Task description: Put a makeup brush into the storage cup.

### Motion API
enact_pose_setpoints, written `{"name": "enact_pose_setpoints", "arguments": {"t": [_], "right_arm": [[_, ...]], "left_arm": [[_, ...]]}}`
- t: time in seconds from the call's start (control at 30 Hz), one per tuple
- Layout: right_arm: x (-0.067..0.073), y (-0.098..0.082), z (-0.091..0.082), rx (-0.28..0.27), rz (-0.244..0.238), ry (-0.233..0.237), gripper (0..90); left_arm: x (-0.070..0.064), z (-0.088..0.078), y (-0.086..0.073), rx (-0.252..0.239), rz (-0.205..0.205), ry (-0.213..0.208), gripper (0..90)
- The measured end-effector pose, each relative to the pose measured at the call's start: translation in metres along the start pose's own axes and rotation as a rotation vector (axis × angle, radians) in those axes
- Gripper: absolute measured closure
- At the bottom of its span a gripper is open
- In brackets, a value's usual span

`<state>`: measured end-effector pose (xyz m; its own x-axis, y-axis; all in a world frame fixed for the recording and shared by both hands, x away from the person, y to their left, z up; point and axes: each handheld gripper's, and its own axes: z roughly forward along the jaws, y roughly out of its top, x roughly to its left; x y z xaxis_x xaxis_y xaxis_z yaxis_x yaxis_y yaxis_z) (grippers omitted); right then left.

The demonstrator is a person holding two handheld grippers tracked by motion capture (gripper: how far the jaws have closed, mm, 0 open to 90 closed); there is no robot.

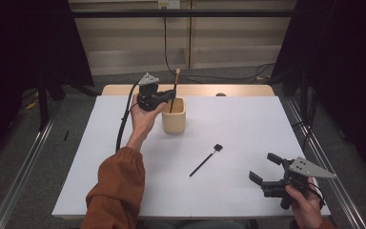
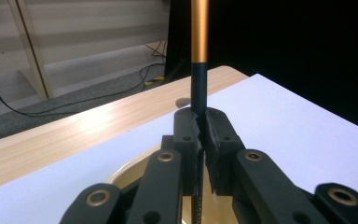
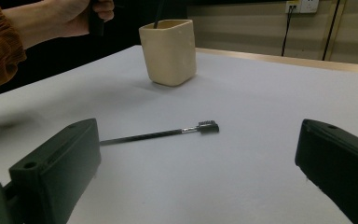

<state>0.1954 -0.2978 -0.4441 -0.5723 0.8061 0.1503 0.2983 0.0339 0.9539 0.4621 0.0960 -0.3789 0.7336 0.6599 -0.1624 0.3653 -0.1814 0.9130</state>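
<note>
1. Toward the desk's far edge, left of its middle, your way is blocked by the cream cup.
2. Above that cup, the left gripper clamps a gold-tipped brush upright in the cup's mouth, so the cup's opening is taken.
3. Mid-desk, the flat black brush lies across your path; pass over it.
4. The right gripper, fingers spread wide, occupies the near right corner.
5. You have bare room between the flat black brush and the right edge.

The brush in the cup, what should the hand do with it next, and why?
Probably open the left gripper. Its jaws are shut on the brush, whose lower end already sits inside the cup. The right gripper, open, could then take the small brush.
</note>
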Motion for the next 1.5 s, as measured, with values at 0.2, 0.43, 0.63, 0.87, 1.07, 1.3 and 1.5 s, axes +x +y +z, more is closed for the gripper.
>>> {"name": "enact_pose_setpoints", "arguments": {"t": [0.2, 0.43, 0.63, 0.87, 1.07, 1.3, 1.5], "right_arm": [[0.0, 0.0, 0.0, 0.0, -0.002, -0.001, 0.0], [0.0, 0.0, 0.0, 0.0, 0.006, -0.002, 0.0], [0.0, 0.0, 0.0, -0.002, 0.004, -0.002, 0.0], [0.0, 0.0, 0.0, -0.002, 0.005, -0.003, 0.0], [0.0, 0.0, 0.0, -0.002, 0.004, -0.002, 0.0], [0.0, 0.0, 0.0, -0.002, 0.004, -0.001, 0.0], [0.0, 0.0, 0.0, -0.002, 0.003, -0.001, 0.0]], "left_arm": [[0.0, 0.003, -0.005, 0.005, -0.005, -0.001, 84.3], [0.002, 0.005, -0.013, 0.016, -0.01, -0.001, 84.3], [0.002, 0.007, -0.018, 0.027, -0.009, -0.006, 84.2], [0.003, 0.008, -0.024, 0.034, -0.007, 0.009, 84.3], [0.004, 0.009, -0.027, 0.034, -0.011, 0.006, 84.2], [0.007, 0.008, -0.027, 0.033, -0.035, 0.016, 80.8], [0.008, 0.008, -0.027, 0.028, -0.045, 0.026, 68.0]]}}
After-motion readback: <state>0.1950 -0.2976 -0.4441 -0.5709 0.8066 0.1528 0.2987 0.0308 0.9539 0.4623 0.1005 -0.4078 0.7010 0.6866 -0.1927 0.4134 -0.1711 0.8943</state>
